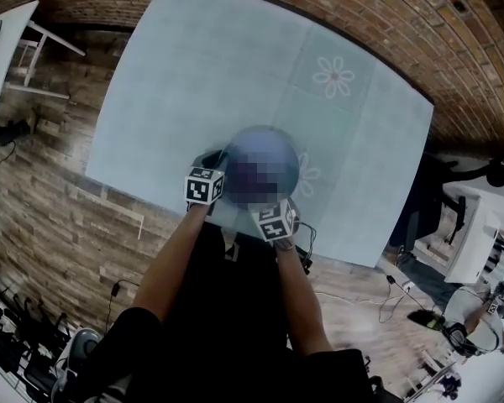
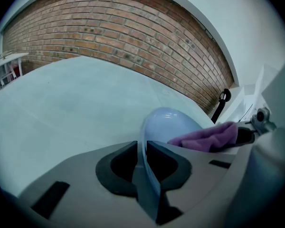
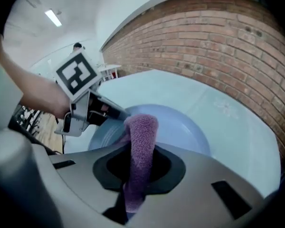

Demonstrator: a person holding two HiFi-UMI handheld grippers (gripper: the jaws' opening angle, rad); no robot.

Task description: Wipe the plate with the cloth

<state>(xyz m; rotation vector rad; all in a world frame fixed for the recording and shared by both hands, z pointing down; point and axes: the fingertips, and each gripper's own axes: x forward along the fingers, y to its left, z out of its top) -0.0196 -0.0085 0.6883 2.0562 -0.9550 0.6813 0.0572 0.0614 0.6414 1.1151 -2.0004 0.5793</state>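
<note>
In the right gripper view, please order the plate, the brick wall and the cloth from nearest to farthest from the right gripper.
1. The cloth, gripped in the jaws of the right gripper.
2. The plate, just ahead, behind the cloth.
3. The brick wall, far back, beyond the table.

a pale blue-green surface (image 1: 193,99) stands on a wooden plank floor (image 1: 42,217), its far edge close to a brick wall (image 1: 361,7). a white flower motif (image 1: 333,76) is printed on its far right part, and a fainter flower (image 1: 309,175) shows nearer the front edge.
</note>
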